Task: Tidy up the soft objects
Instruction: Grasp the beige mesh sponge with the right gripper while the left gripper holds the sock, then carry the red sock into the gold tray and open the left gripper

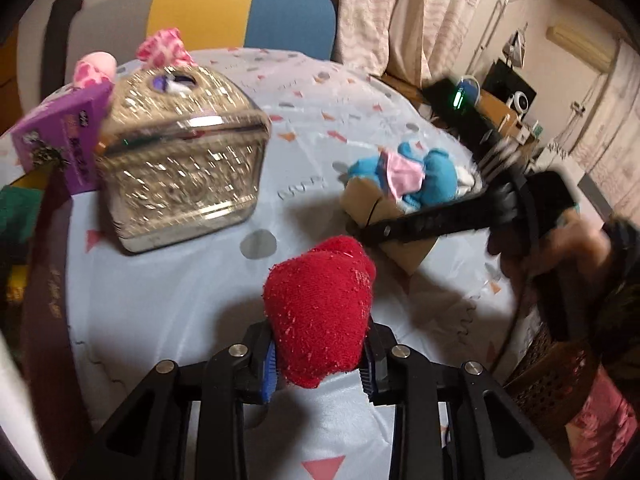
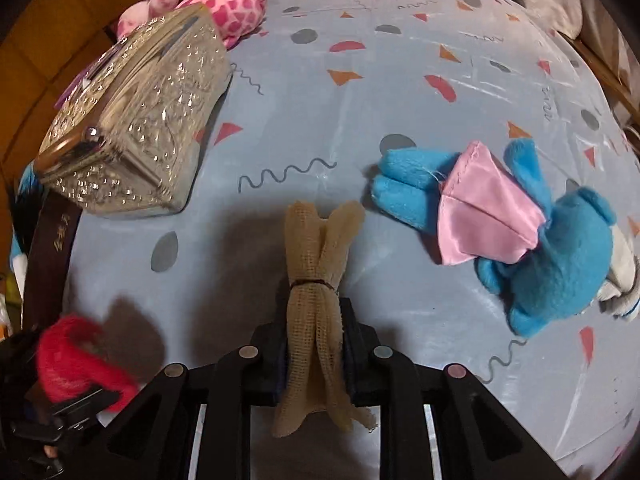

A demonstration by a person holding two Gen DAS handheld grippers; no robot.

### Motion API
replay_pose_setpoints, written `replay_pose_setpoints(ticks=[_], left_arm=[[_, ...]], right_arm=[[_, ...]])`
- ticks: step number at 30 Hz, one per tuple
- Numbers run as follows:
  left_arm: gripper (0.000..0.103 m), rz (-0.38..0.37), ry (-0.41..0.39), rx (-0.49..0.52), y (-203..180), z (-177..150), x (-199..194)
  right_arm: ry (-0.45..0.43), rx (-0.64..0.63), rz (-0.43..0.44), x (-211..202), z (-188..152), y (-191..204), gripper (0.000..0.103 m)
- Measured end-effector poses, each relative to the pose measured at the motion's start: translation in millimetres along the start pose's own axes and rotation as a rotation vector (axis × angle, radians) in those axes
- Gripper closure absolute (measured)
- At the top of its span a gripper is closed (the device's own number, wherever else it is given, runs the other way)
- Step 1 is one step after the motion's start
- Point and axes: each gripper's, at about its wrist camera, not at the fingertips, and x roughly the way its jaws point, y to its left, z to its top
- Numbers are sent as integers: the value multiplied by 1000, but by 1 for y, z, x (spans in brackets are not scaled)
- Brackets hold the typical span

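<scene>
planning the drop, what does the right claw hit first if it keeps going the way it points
Probably the bare pale blue patterned tablecloth; the right claw, shut on a tan mesh cloth bundle, aims between the silver embossed box and blue plush toy.

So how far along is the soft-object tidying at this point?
Done: hard to say; something purple and white shows inside the silver basket, but I cannot tell what it is. In hand: the left gripper is shut on a red plush, the right gripper on a tied beige mesh cloth. Left: the blue plush lies on the table, and a pink spotted plush sits behind the basket.
</scene>
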Motion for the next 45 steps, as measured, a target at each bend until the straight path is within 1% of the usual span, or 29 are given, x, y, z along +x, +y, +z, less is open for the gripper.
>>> replay_pose_setpoints(ticks=[6,9,13,15,18,22,25,29,33,40,43,44,45], left_arm=[[71,-9,-51,-32,6,6,-29],[71,-6,-87,-43,11,9,-47],[71,2,-117,-100,28,13,-64],[71,14,-144,-133,41,13,-77],[70,55,-182,-188,65,13,-94],[70,118,-203,-260,100,7,-112],[70,175,-208,-307,124,-3,-123],[70,260,-220,-382,161,-25,-145],[70,324,-207,-451,189,-45,-157],[69,396,-146,-521,215,-77,-153],[64,425,-125,-550,225,-85,-149],[63,447,-118,-553,226,-86,-147],[60,460,-113,-553,228,-86,-146]], right_arm=[[-24,-1,15,1,-4,-5,82],[-32,-18,1,5,-9,-7,82],[-40,-42,-17,3,-19,6,82],[-46,-56,-29,6,-19,13,82],[-52,-75,-43,8,-21,20,82],[-57,-88,-55,8,-24,27,82],[-57,-90,-55,9,-25,31,82],[-59,-97,-61,10,-26,35,82],[-60,-101,-64,11,-29,43,82],[-59,-99,-62,9,-29,44,82],[-59,-101,-62,8,-29,43,82],[-59,-100,-62,8,-29,43,82],[-59,-102,-62,8,-30,44,82]])
